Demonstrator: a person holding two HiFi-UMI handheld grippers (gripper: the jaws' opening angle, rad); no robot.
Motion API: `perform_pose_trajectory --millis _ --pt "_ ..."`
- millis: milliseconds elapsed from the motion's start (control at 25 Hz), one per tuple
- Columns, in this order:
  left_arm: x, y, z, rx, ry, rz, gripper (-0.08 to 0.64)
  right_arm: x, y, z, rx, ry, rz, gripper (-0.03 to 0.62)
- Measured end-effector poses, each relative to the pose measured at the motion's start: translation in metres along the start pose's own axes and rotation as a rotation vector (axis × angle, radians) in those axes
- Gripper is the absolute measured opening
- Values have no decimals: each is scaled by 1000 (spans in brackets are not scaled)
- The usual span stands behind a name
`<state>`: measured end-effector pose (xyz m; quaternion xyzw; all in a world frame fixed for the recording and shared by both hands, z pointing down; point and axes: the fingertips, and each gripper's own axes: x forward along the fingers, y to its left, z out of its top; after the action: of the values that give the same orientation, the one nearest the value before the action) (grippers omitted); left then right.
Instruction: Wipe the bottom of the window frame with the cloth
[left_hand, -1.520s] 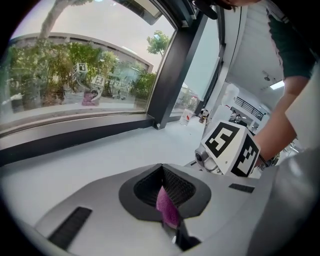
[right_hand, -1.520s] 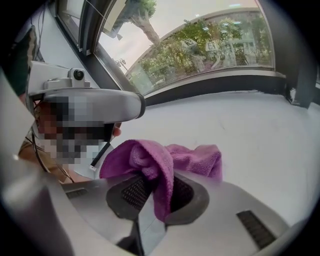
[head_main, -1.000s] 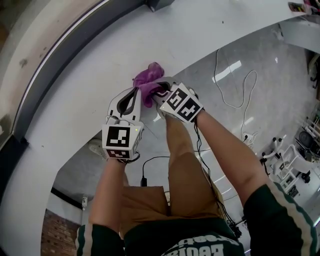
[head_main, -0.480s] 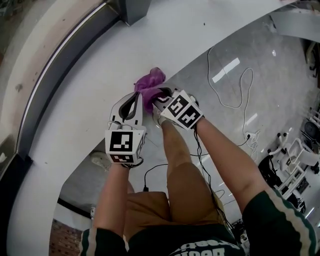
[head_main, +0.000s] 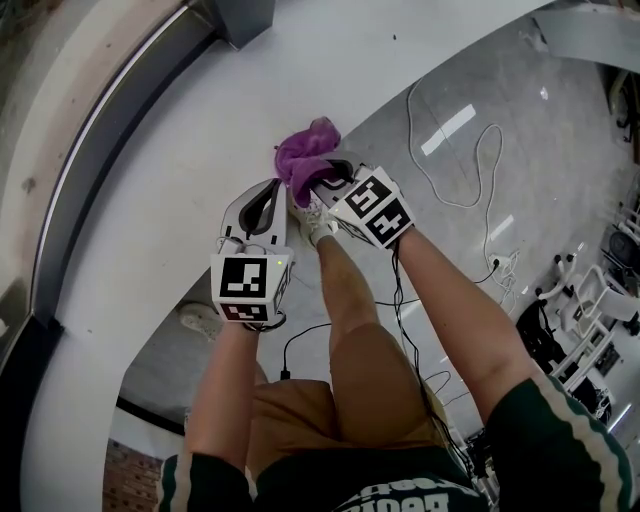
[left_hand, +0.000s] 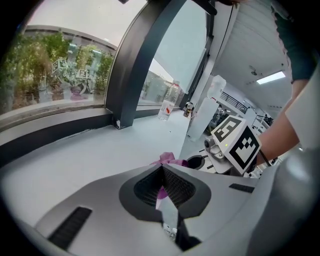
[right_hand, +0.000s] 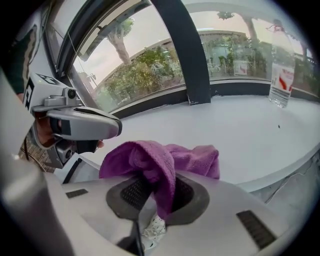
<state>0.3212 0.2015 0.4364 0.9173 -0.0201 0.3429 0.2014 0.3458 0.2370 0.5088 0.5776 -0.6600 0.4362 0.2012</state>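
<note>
Both claws have edged slightly along the white sill (head_main: 150, 230), where the right claw (head_main: 318, 188) stays clamped on the purple cloth (right_hand: 160, 160), a soft, light, limp thing best pinched at a bunched fold, while the left claw (left_hand: 161, 169) sits closed just beside it.

A clear plastic water bottle with a red label (right_hand: 281, 75) stands upright. On the glossy grey floor (head_main: 560, 130) a thin white cable (head_main: 498, 150) loops, well apart from a black cable (head_main: 300, 335). Green trees (right_hand: 155, 60) show outside.
</note>
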Motion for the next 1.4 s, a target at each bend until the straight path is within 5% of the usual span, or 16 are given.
perform_pose_trajectory --millis 520,1040,1400 --pt "-10 37 6 -23 -12 45 9 32 -14 54 10 -24 -83 78" --pt "-26 116 28 -2 -35 179 9 80 -48 137 -73 -23 -102 78" --pt "-38 130 22 -22 -31 214 9 85 -44 134 -32 -7 -163 77"
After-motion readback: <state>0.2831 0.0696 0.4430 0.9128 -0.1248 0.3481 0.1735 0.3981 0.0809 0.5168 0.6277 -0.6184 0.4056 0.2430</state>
